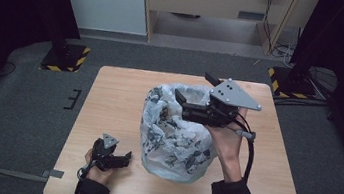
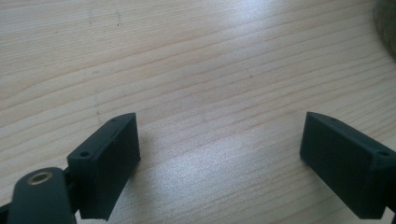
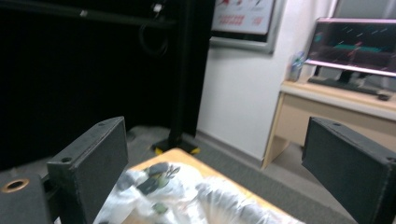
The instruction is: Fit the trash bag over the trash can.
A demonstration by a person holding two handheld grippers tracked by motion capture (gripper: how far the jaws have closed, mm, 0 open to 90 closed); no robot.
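High view. Your right gripper (image 1: pixel 200 91) was held raised over the open mouth of the patterned plastic bag (image 1: pixel 174 137), jaws spread wide and pointing leftward across the rim; nothing sat between them. The bag lay directly below and ahead of that claw, standing puffed on the wooden table (image 1: pixel 109 99), its mouth gaping upward, probably so the claw could reach an edge or drop inside. Your left gripper (image 1: pixel 119 159) rested low on the table, the bag just beyond its jaws to its right, apart from it; the low rest suggests it was parked, or waiting to steady the bag.

Left gripper view. The left gripper (image 2: pixel 219 154) showed both black jaws set far apart with bare table (image 2: pixel 196 60) between and beyond them. A dim curved edge at the far right may have been the bag; the corner is too dark to be sure.

Right gripper view. The right gripper (image 3: pixel 215 172) again had its jaws wide and empty. The bag (image 3: pixel 187 196) sat beneath and between them, blurred, with a desk (image 3: pixel 327 102) and a monitor (image 3: pixel 355 44) far ahead.
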